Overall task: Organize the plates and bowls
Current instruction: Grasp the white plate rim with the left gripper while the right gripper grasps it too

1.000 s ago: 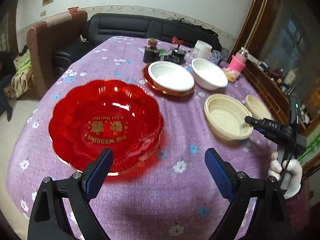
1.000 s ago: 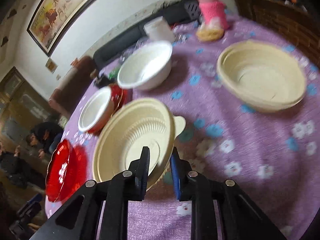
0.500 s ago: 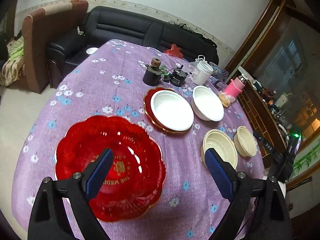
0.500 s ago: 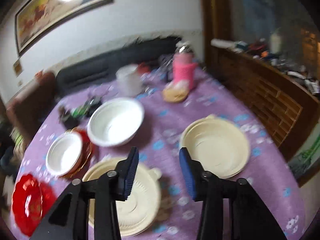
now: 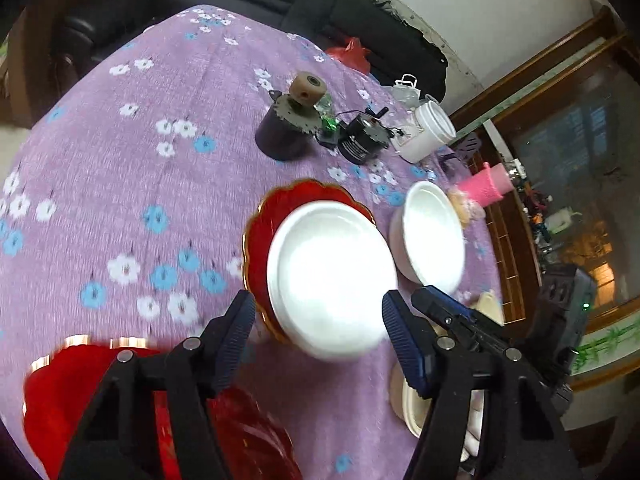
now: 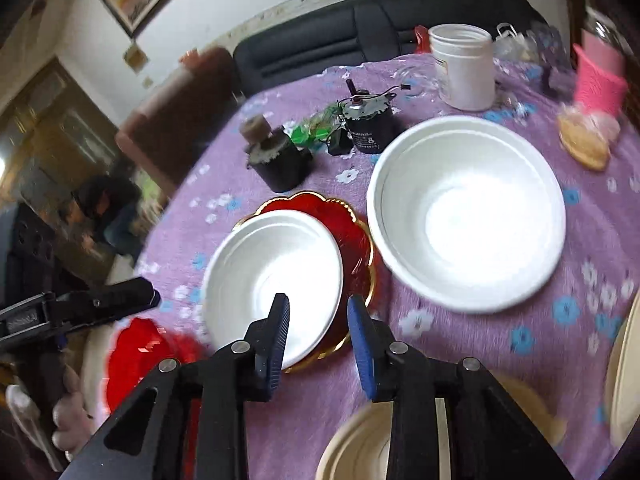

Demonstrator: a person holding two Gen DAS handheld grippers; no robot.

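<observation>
The shallow white foam bowl (image 5: 332, 276) (image 6: 276, 280) is seen sitting on the small red plate with a gold scalloped rim (image 5: 272, 224) (image 6: 356, 240), in the middle of the round table with the purple flowered cloth (image 5: 140, 184) (image 6: 480, 340). Much of that red plate is hidden under the bowl.

The deep white foam bowl (image 5: 434, 236) (image 6: 466, 212) is found just beside the red plate, apart from it. The cream plastic bowls (image 5: 412, 404) (image 6: 360, 448) near the table edge are blurred and cut off by the gripper arms in both views. The big red glass dish (image 5: 100, 400) (image 6: 136, 356) is blurred too and partly hidden.

The left gripper (image 5: 316, 336) is held spread wide, with nothing between its fingers, close to the near rim of the shallow bowl. The right gripper (image 6: 318, 336) is held partly spread and empty, its fingers on either side of the near rims of the shallow bowl and red plate. Touching cannot be told.

Only the right view shows the person's pale gloved hand (image 6: 72, 412). The dark round motor (image 5: 362, 140) (image 6: 368, 126) and the white plastic jar (image 5: 428, 136) (image 6: 464, 66) are seen beyond the red plate. Bare cloth is left between the red plate and the big dish.
</observation>
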